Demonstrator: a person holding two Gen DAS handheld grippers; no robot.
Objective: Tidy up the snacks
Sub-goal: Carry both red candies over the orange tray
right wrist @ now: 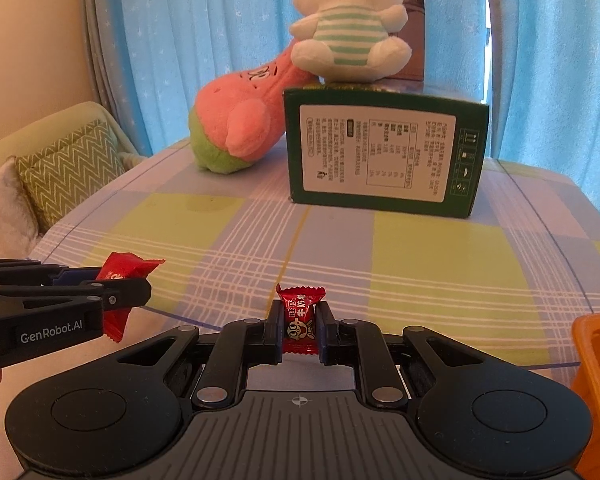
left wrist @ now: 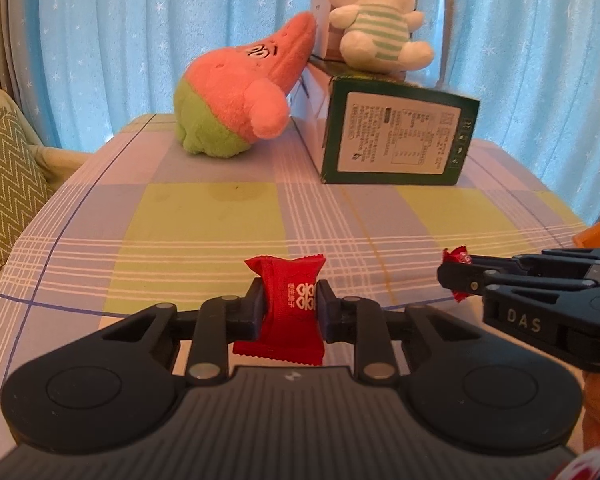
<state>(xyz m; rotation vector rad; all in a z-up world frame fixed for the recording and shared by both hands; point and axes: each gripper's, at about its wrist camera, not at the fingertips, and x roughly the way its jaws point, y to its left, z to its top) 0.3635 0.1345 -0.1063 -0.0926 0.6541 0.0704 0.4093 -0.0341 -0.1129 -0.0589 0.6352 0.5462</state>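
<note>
My left gripper is shut on a flat red snack packet with white characters, held above the checked tablecloth. It also shows at the left of the right wrist view, with the red packet in it. My right gripper is shut on a small red wrapped candy with a cartoon face. It enters the left wrist view from the right, where the candy pokes out of it. An orange container stands at the right edge.
A green box lies at the table's far side with a white plush rabbit on top. A pink and green plush star leans against it. A sofa with a zigzag cushion is left of the table. Blue curtains hang behind.
</note>
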